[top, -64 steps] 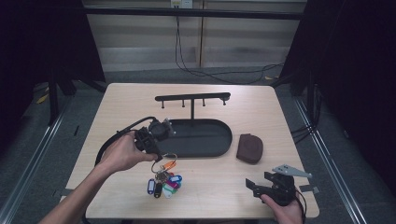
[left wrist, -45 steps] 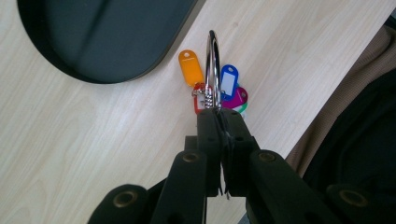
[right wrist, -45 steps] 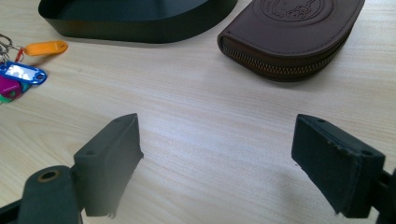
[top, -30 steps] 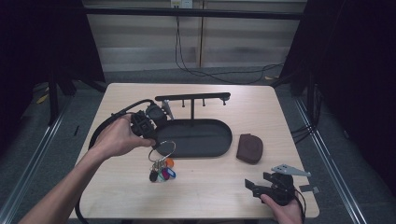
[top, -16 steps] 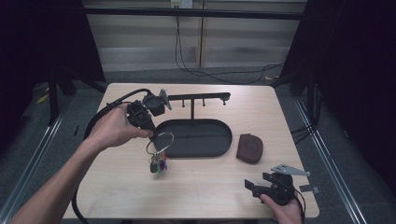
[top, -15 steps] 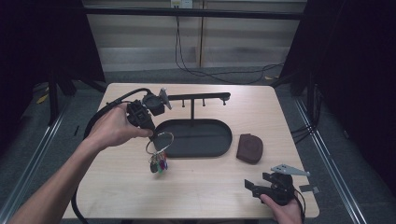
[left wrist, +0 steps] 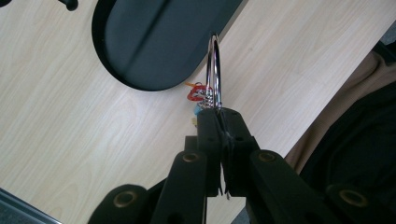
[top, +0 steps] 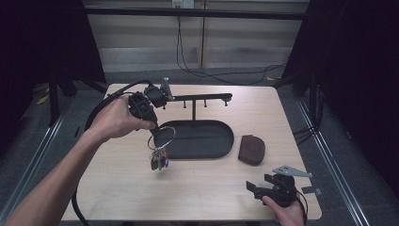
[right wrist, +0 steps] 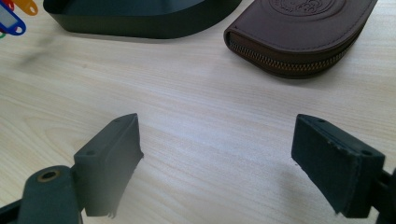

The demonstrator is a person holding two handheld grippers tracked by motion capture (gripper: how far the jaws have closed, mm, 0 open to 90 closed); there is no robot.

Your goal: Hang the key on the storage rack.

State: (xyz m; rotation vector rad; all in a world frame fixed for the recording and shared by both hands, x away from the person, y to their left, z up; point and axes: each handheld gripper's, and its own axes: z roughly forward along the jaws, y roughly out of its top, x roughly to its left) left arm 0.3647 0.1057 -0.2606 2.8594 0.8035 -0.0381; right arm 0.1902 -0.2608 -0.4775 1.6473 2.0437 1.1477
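A large metal key ring (top: 162, 136) hangs above the table with several coloured tags (top: 159, 161) dangling below it. My left gripper (top: 153, 126) is shut on the ring's top edge, a hand holding it just left of the black peg rack (top: 195, 99). In the left gripper view the jaws meet on the ring (left wrist: 214, 70), with the tags (left wrist: 198, 93) behind it. My right gripper (top: 261, 185) rests near the table's front right edge. Its jaws (right wrist: 217, 158) stand open with nothing between them, facing a brown zip pouch (right wrist: 303, 32).
A black oval tray (top: 207, 150) forms the base under the peg rack at mid-table; its wall (right wrist: 140, 21) lies ahead of the right gripper. The brown pouch (top: 251, 149) lies right of the tray. A thick cable (top: 96, 115) trails from the left gripper.
The left hand has lifted the key ring off the table and carried it up and back toward the rack's left end. The right gripper has stayed put.
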